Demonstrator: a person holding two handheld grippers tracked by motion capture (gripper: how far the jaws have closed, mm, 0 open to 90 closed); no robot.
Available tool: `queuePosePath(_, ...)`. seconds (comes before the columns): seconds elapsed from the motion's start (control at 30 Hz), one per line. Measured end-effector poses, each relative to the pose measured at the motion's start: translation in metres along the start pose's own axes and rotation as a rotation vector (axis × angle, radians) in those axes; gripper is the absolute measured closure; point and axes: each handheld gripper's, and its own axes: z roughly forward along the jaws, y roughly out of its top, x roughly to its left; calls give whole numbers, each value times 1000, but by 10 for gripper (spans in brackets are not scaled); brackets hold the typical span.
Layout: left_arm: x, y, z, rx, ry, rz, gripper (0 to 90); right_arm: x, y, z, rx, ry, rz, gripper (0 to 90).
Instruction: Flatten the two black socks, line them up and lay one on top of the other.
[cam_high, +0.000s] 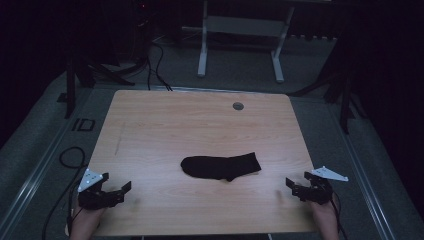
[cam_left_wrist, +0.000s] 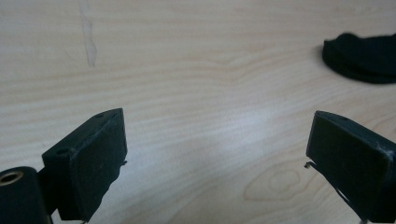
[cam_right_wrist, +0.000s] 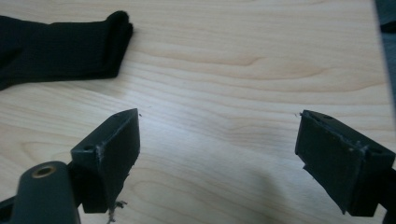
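While the black sock (cam_high: 221, 167) lies untouched mid-tabletop (cam_high: 165, 125), we hold our left hand-held gripper (cam_high: 111, 190) and right hand-held gripper (cam_high: 298, 185) wide open, empty, near the front corners; reaching inward likely comes next.

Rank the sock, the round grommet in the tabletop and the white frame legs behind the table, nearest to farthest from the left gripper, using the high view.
From the left gripper, at the table's near left corner:
1. Sock: mid-table, to the gripper's right.
2. Grommet: near the table's far edge.
3. White frame legs: on the floor beyond the table.
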Motion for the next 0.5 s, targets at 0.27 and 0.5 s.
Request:
queuePosePath(0.27, 0, 0, -4, -40, 20, -12, 55, -3, -1, -10, -114, -88, 76, 140)
queuePosePath(0.5, -1, -2, -3, -35, 30, 6, 55, -5, -3, -11, -124, -95, 91, 140)
